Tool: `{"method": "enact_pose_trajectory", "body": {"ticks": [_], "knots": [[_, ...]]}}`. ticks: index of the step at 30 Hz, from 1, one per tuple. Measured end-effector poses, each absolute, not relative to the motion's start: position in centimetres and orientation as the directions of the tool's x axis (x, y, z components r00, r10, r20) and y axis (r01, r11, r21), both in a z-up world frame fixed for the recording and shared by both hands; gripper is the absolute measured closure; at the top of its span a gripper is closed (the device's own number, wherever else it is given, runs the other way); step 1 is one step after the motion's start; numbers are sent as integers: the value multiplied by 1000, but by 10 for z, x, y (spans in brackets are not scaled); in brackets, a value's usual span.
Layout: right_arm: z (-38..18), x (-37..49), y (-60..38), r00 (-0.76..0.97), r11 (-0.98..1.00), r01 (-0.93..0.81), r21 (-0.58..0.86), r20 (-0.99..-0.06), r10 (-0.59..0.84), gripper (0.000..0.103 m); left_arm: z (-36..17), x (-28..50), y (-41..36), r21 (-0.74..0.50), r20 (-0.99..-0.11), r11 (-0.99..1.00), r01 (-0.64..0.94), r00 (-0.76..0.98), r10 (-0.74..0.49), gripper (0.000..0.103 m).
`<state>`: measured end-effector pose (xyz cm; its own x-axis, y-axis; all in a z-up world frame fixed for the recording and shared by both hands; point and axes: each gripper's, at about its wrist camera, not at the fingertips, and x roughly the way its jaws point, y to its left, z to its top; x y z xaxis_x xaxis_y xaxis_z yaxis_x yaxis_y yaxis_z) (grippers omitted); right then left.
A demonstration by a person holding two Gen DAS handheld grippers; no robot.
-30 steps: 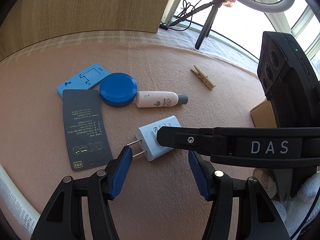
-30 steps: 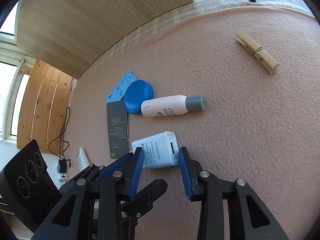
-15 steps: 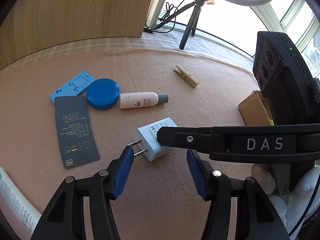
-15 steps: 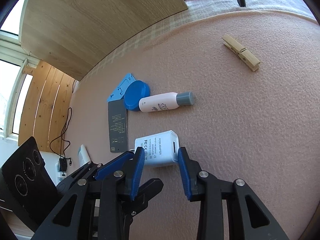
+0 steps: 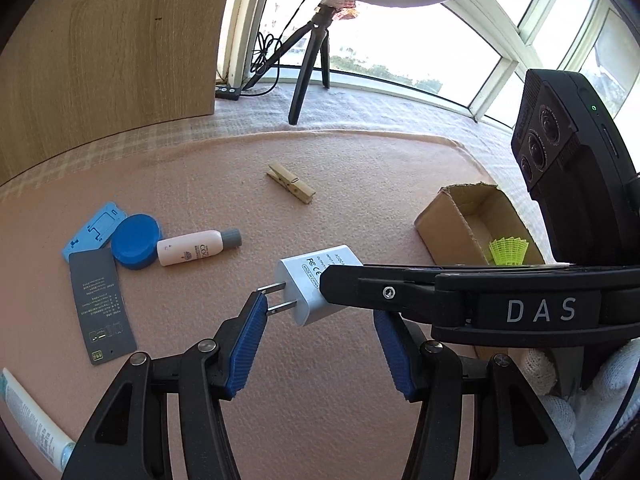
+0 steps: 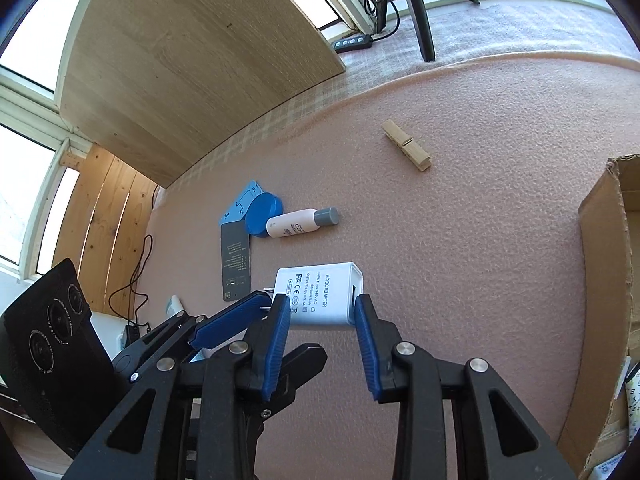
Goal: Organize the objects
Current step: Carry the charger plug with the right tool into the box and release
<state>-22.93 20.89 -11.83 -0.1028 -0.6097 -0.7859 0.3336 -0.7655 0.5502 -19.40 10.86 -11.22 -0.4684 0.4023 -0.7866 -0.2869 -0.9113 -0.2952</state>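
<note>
A white AC/DC plug adapter [image 6: 320,294] is held off the pink cloth between the blue pads of my right gripper [image 6: 320,312]. In the left wrist view the adapter [image 5: 312,288] shows with its two prongs pointing left, and the right gripper's black finger [image 5: 400,292] crosses in front. My left gripper [image 5: 320,320] is open just below the adapter, its left pad near the prongs, touching nothing. An open cardboard box [image 5: 472,224] stands to the right with a yellow-green shuttlecock [image 5: 508,250] inside.
On the pink cloth lie a wooden clothespin [image 5: 291,188], a small white bottle with a grey cap [image 5: 198,246], a blue round lid [image 5: 135,246], a light-blue plastic piece [image 5: 94,230], a dark card [image 5: 102,306] and a white tube [image 5: 32,420]. A tripod [image 5: 308,60] stands behind.
The right gripper has lifted the adapter off the cloth and carried it right, toward the cardboard box. The left gripper has moved with it and stayed open.
</note>
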Motion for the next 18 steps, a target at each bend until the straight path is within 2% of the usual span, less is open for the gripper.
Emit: {"method": "enact_pose_trajectory", "body": {"ticks": [18], "knots": [[-75,-248,341,-283,-828,246,504,-780,-559,73,-83,-204,250,-307,-739,-826,-472,-429,520,45]]}}
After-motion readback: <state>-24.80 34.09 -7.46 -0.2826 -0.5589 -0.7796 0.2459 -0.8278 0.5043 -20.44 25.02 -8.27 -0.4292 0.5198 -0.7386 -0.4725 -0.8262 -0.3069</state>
